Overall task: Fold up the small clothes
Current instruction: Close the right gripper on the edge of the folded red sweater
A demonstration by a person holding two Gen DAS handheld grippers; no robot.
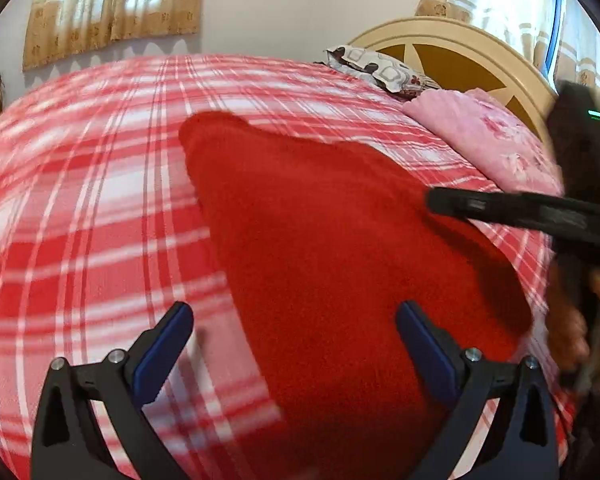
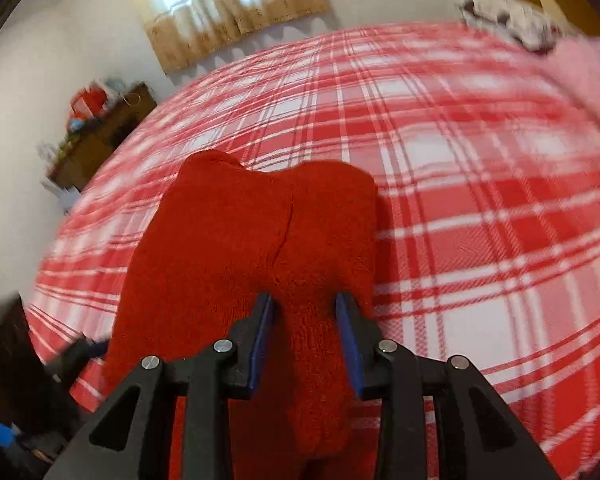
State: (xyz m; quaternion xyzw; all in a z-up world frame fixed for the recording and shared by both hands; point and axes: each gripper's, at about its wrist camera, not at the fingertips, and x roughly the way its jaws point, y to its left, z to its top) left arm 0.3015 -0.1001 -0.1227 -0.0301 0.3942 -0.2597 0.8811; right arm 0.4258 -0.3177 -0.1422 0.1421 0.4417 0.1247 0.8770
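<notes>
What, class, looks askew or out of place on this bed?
The red knit garment lies bunched with a crease down its middle, pinched by the right hand-held gripper. The left hand-held gripper is open. Nothing looks spilled or torn.

Solid red knit garment [image 2: 236, 240] on a red-and-white plaid bedspread [image 2: 460, 200]; pink floral blanket [image 1: 488, 136]; black grippers with blue pads [image 2: 350, 336].

A red-and-white plaid bedspread [image 1: 80, 200] fills the frame; pink pillow [image 1: 488, 140], cream headboard [image 1: 452, 36] upper right; curtains [image 1: 112, 4] upper left.
</notes>
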